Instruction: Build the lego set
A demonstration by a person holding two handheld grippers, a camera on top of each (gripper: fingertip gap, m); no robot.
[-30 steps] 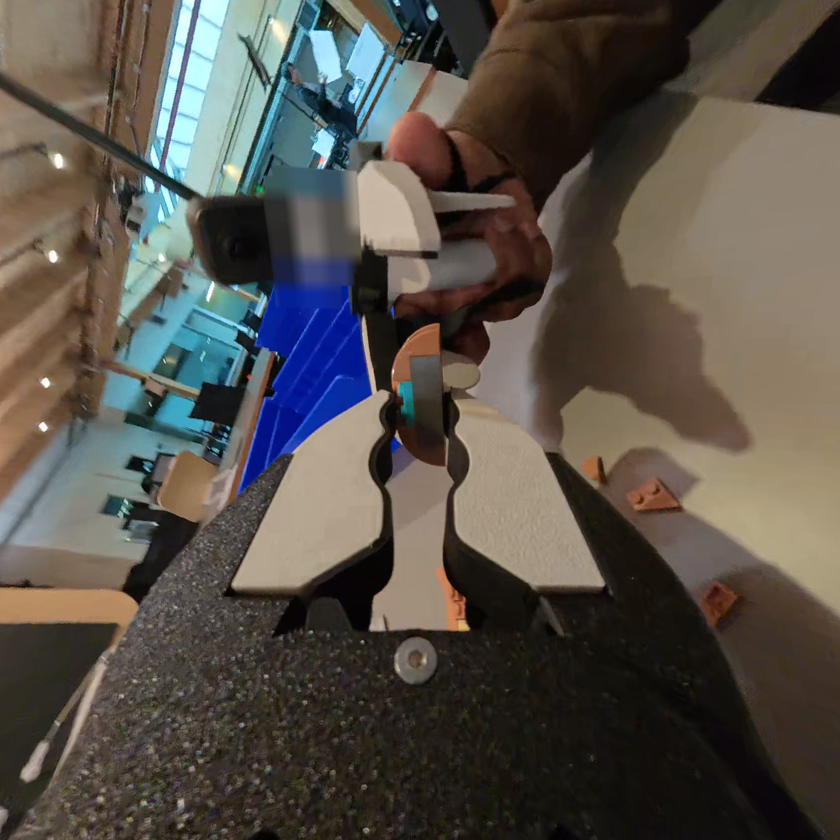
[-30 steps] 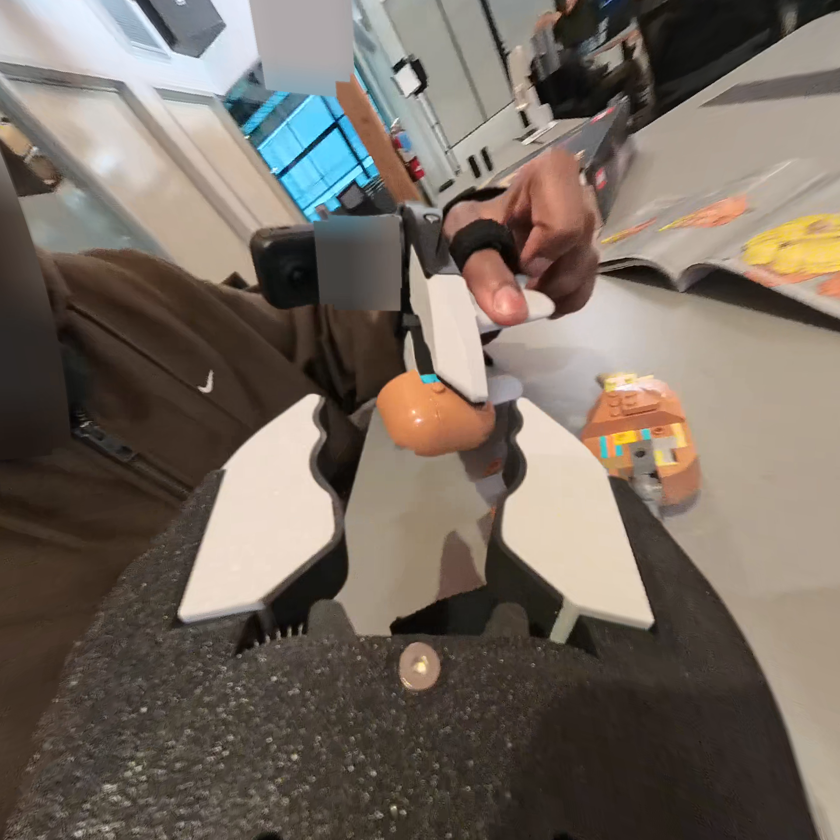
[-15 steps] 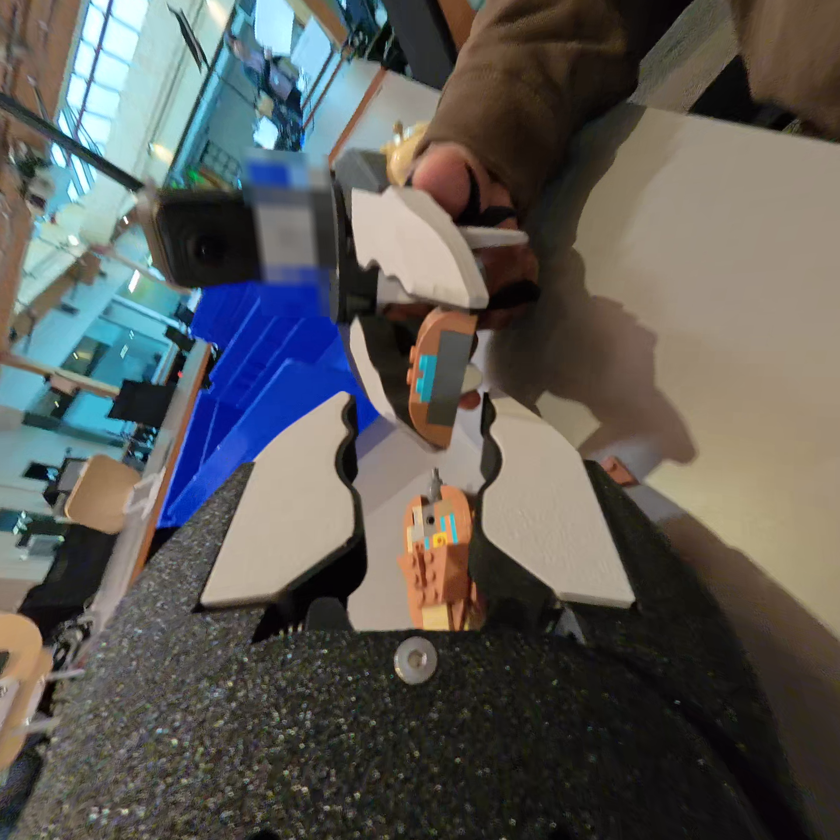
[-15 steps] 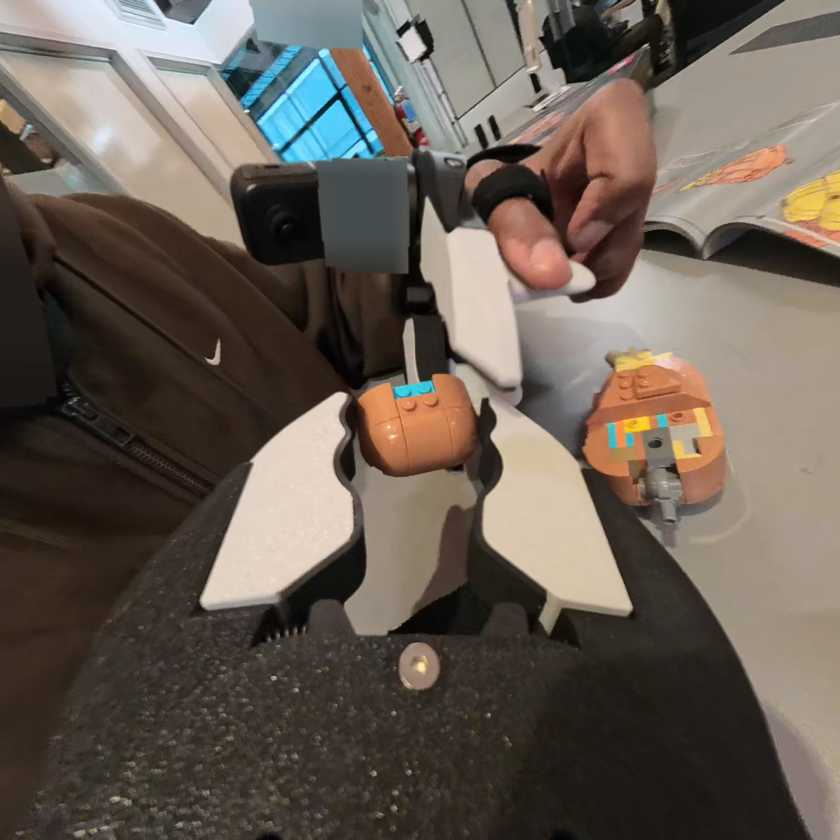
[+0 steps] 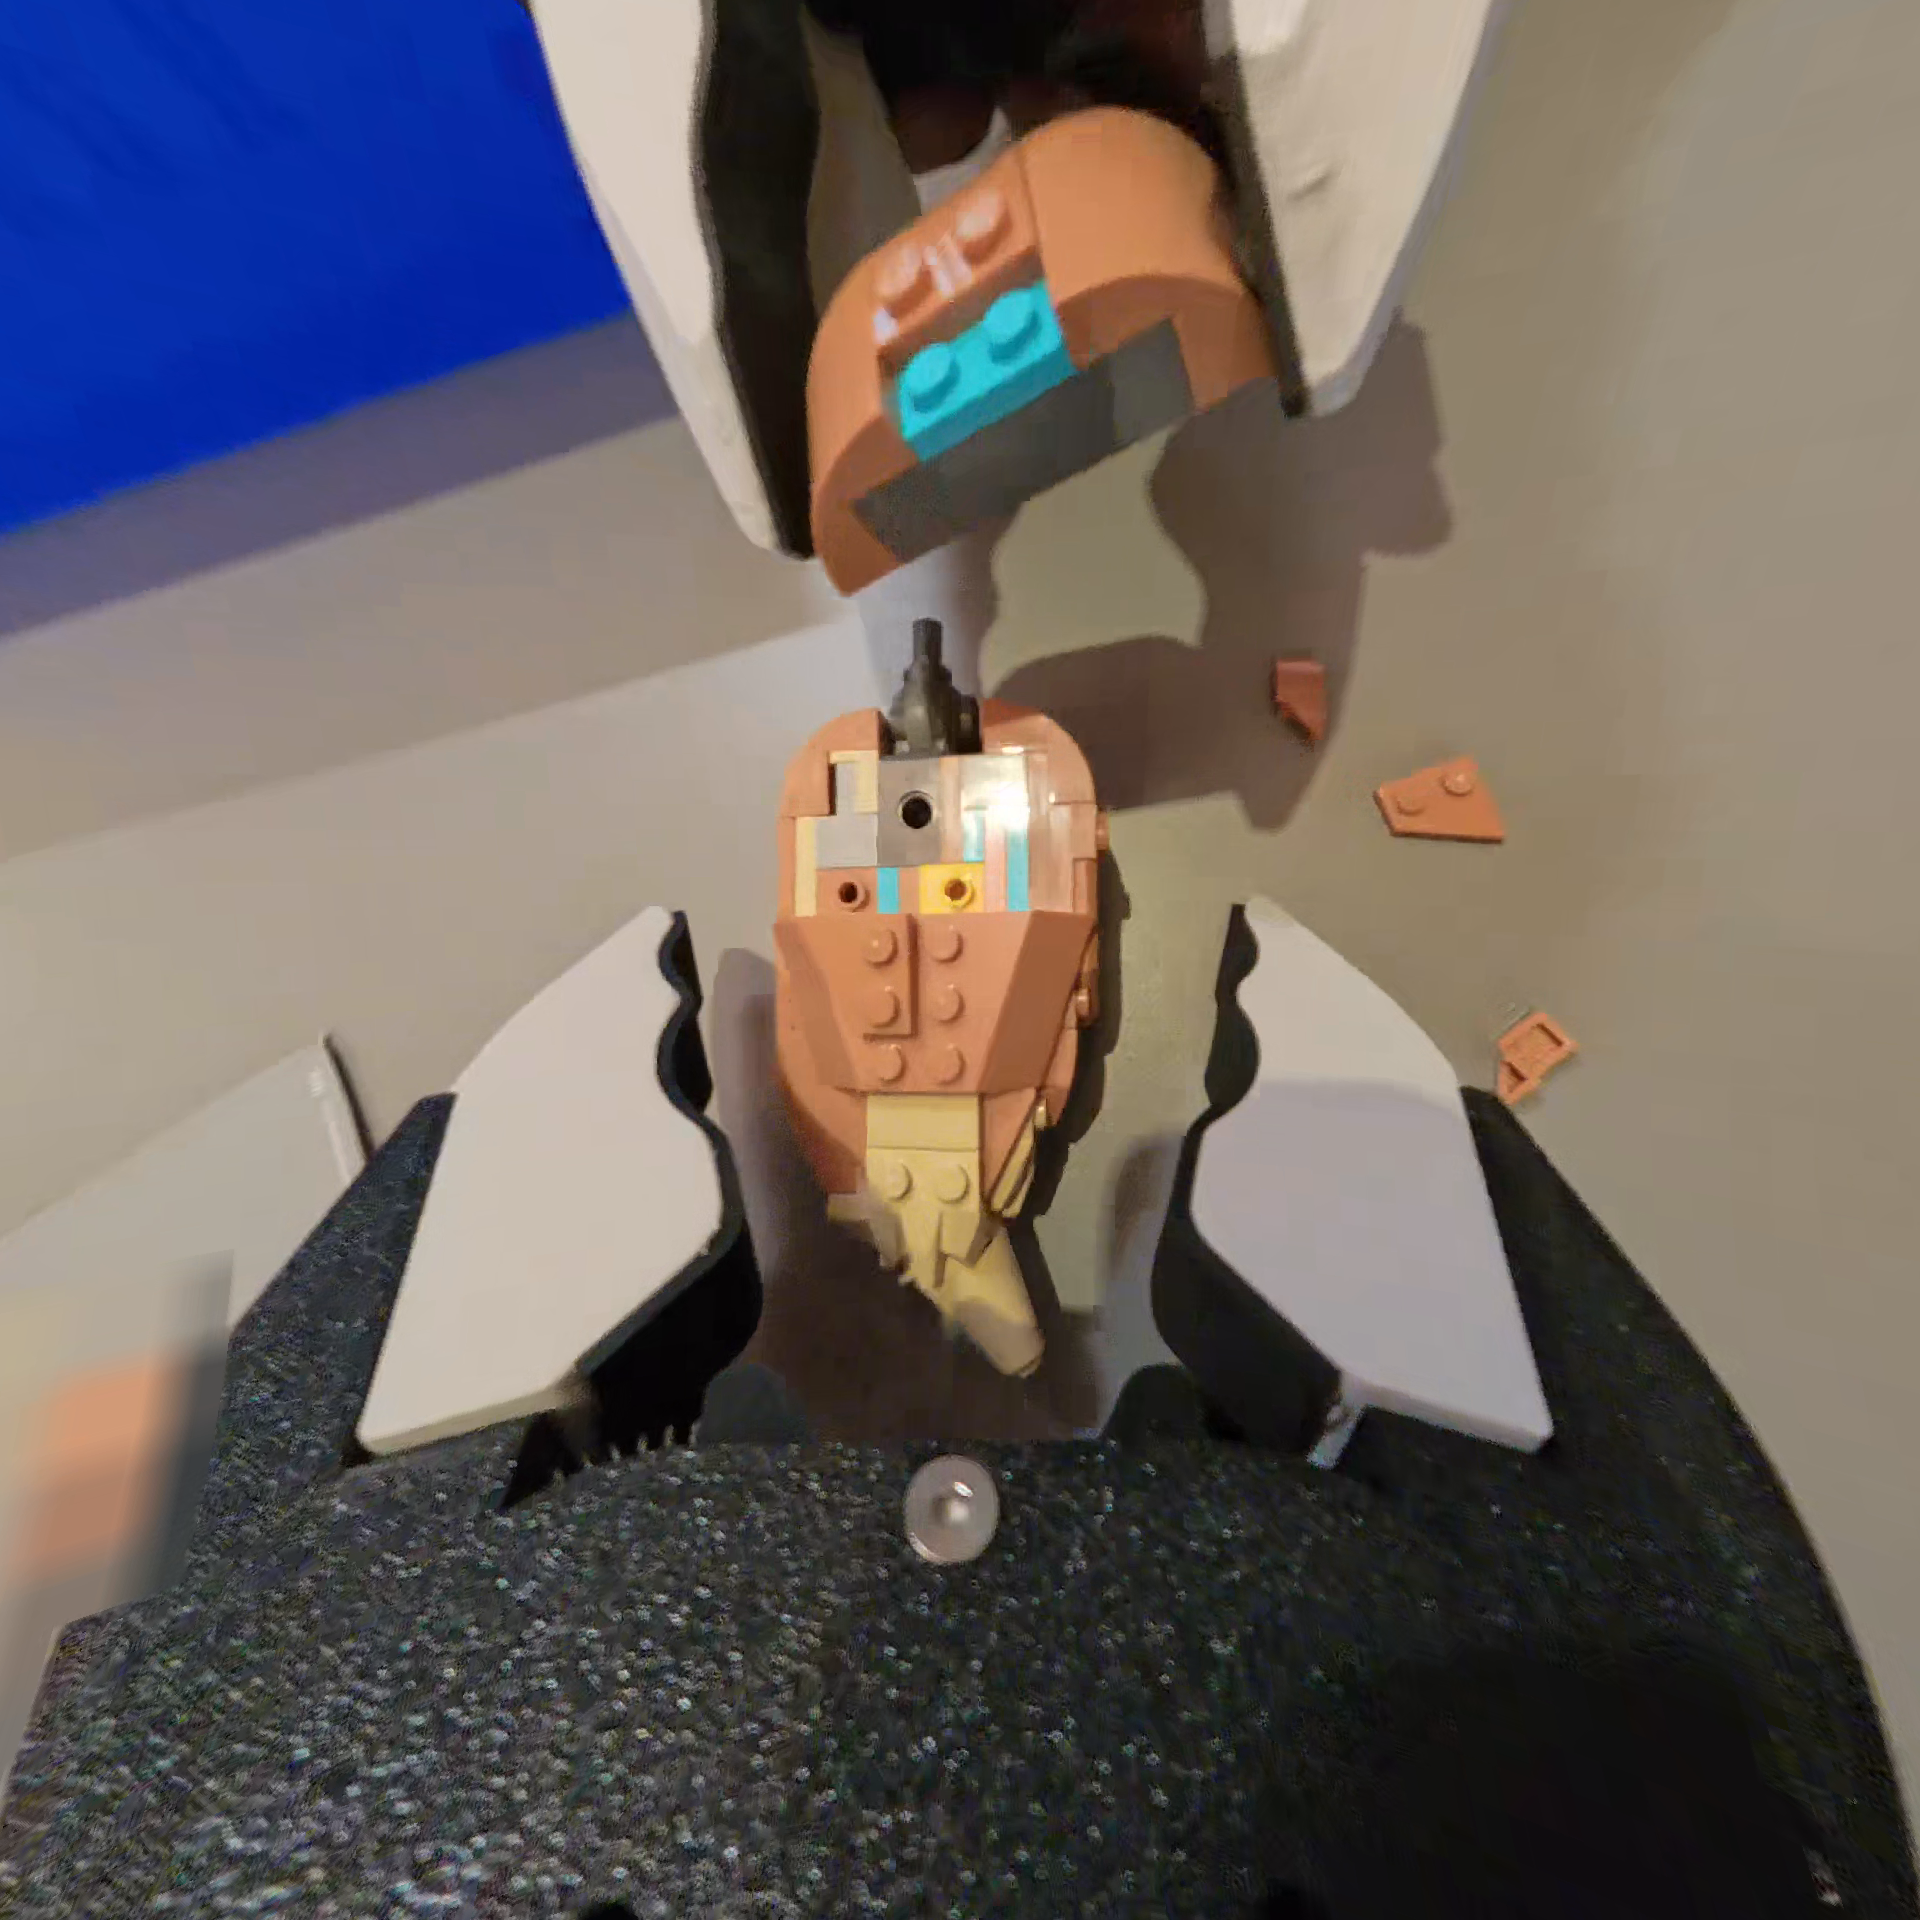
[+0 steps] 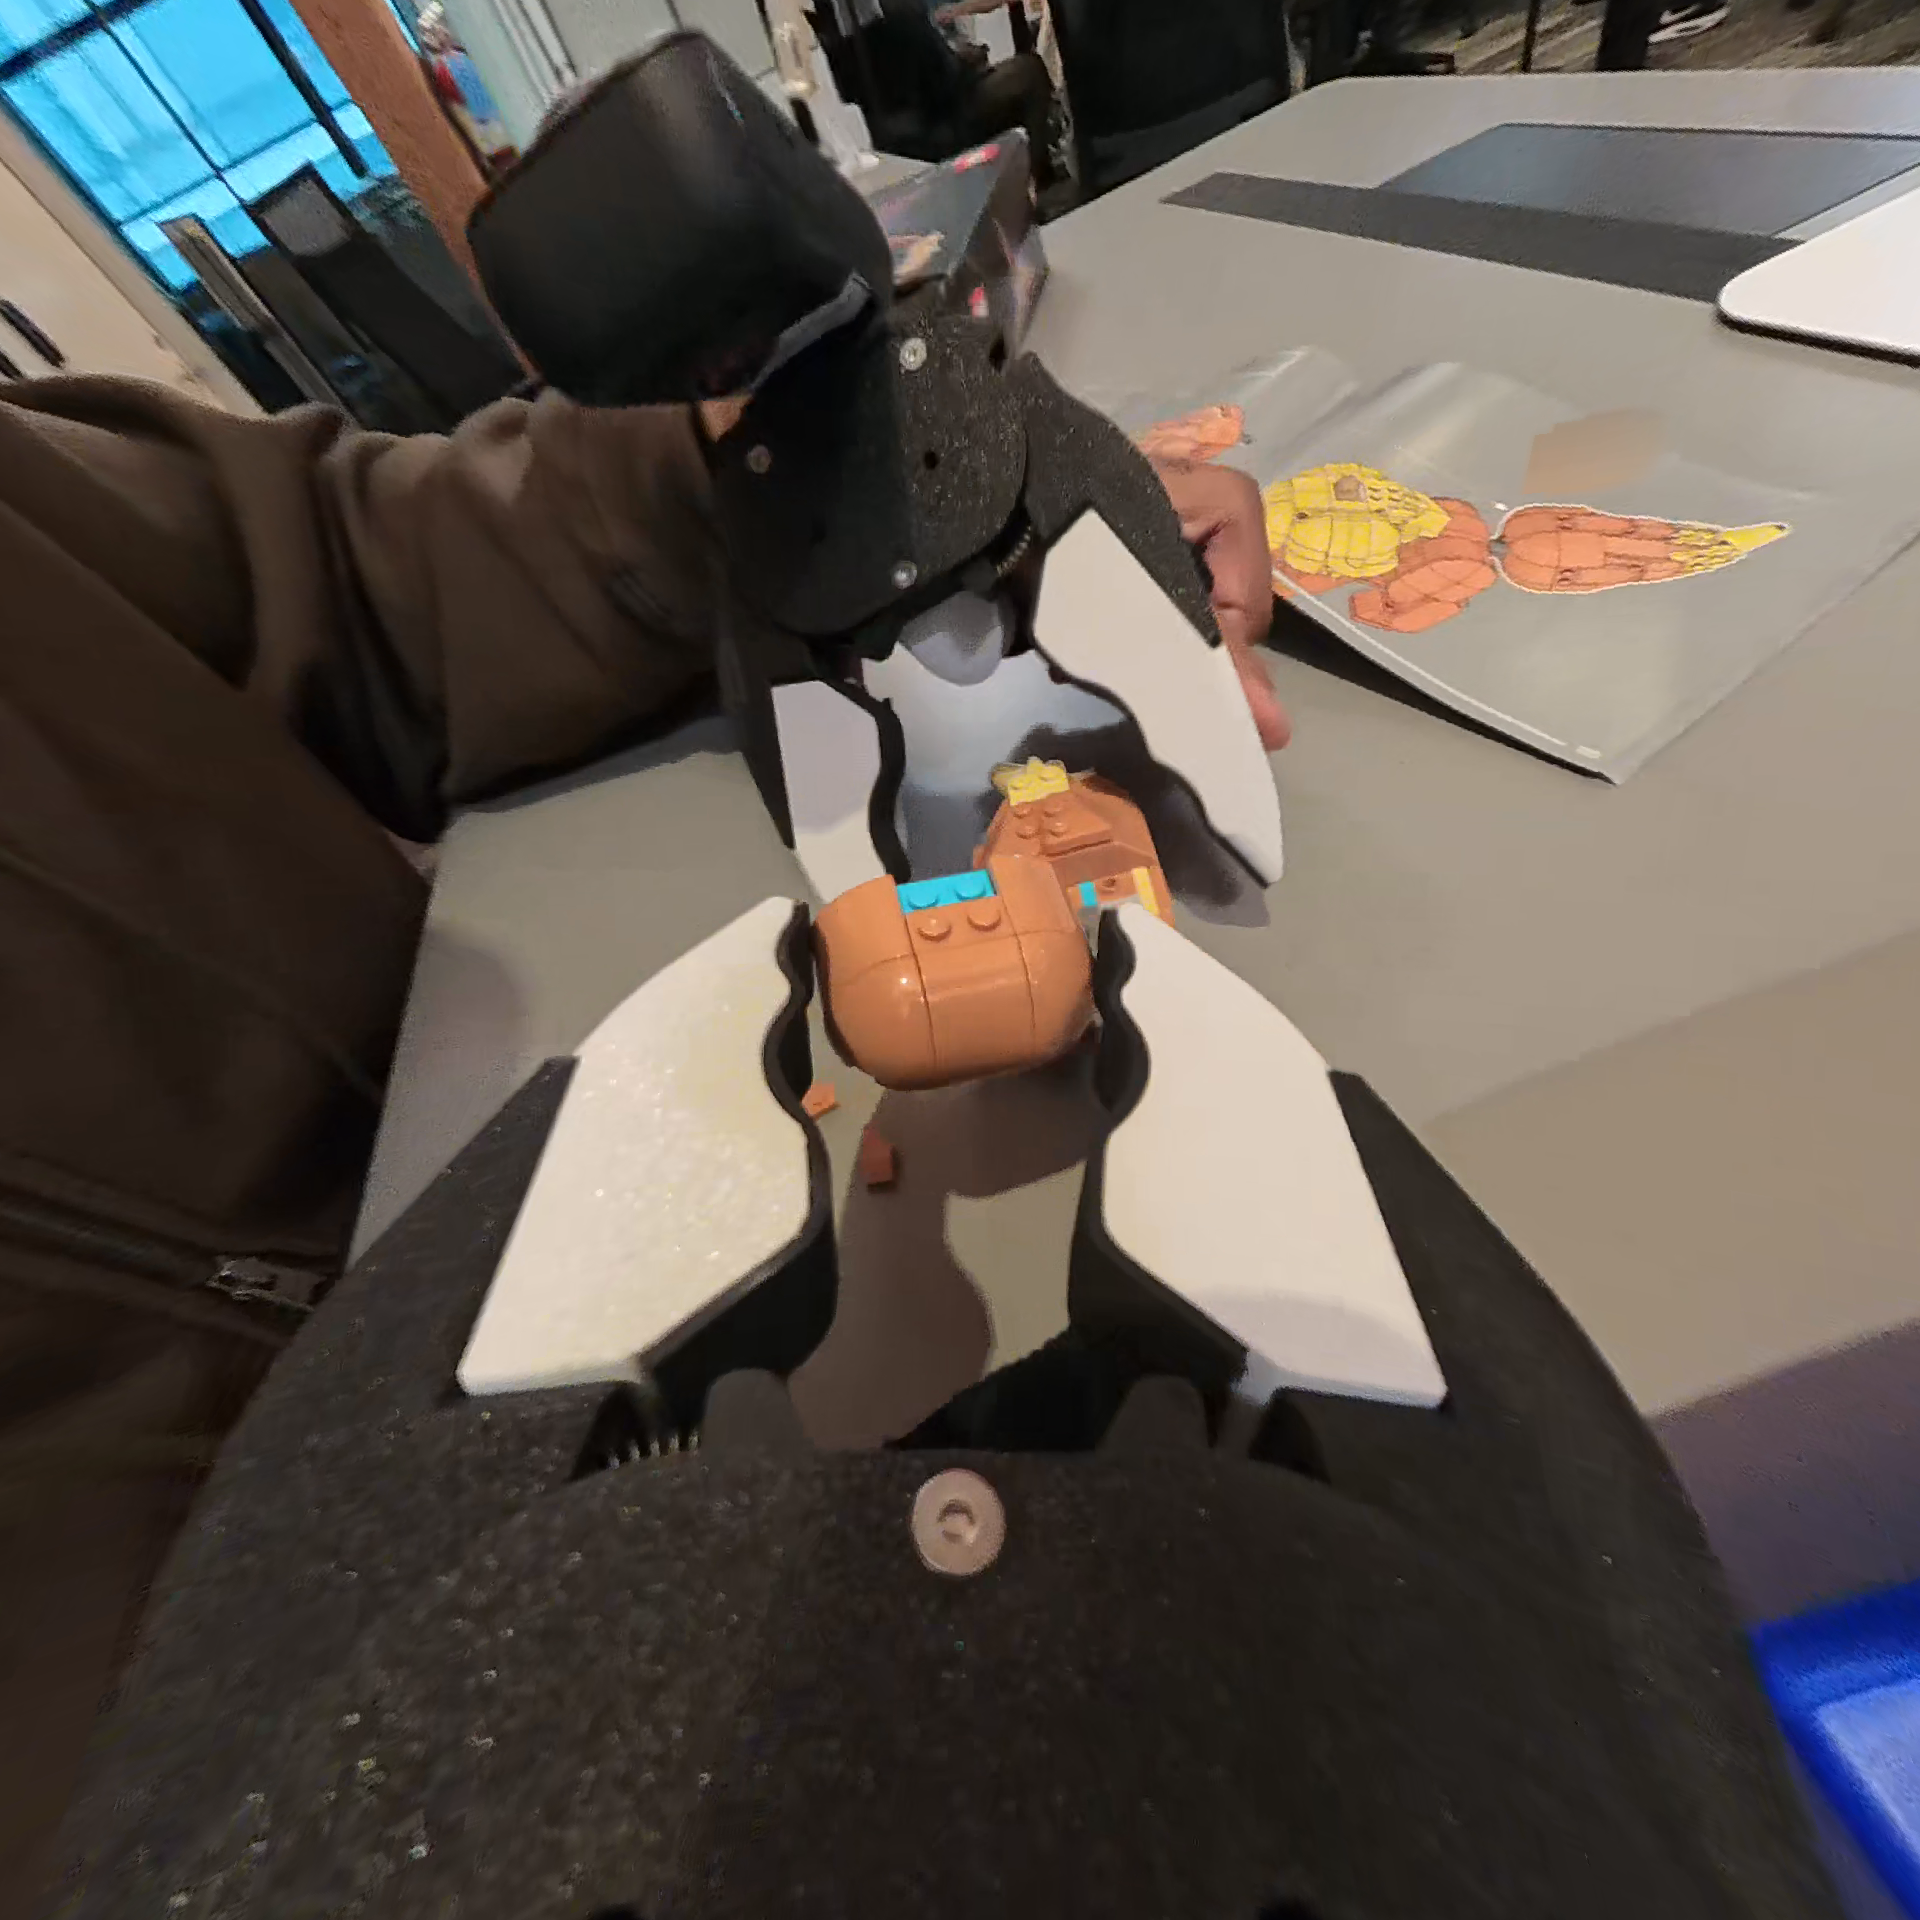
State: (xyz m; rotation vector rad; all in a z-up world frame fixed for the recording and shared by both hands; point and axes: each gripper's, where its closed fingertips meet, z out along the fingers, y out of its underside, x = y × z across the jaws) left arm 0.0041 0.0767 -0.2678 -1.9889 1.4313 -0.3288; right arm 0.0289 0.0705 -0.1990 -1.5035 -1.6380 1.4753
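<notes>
A brown Lego body [image 5: 935,987] with a tan tail and a dark grey pin lies on the grey table [image 5: 364,831]. My left gripper [image 5: 951,925] is open, with a finger on each side of the body and not touching it. My right gripper [image 6: 954,935] is shut on a rounded brown sub-assembly [image 6: 956,1008] with a teal brick, held above the table. In the left wrist view the right gripper [image 5: 1039,457] holds that sub-assembly [image 5: 1132,229] just beyond the body's pin. In the right wrist view the left gripper [image 6: 1049,831] hangs over the body [image 6: 1070,831].
Small loose brown pieces [image 5: 1439,800] lie to the right of the body, and two [image 6: 878,1153] lie under my right gripper. An open instruction booklet [image 6: 1558,582], a dark box [image 6: 966,229] and a white tray [image 6: 1829,291] sit farther back. A blue bin [image 5: 260,208] stands at the edge.
The rounded sub-assembly passed from my left gripper to my right, which shut on it. My left gripper opened and swung down over the body on the table.
</notes>
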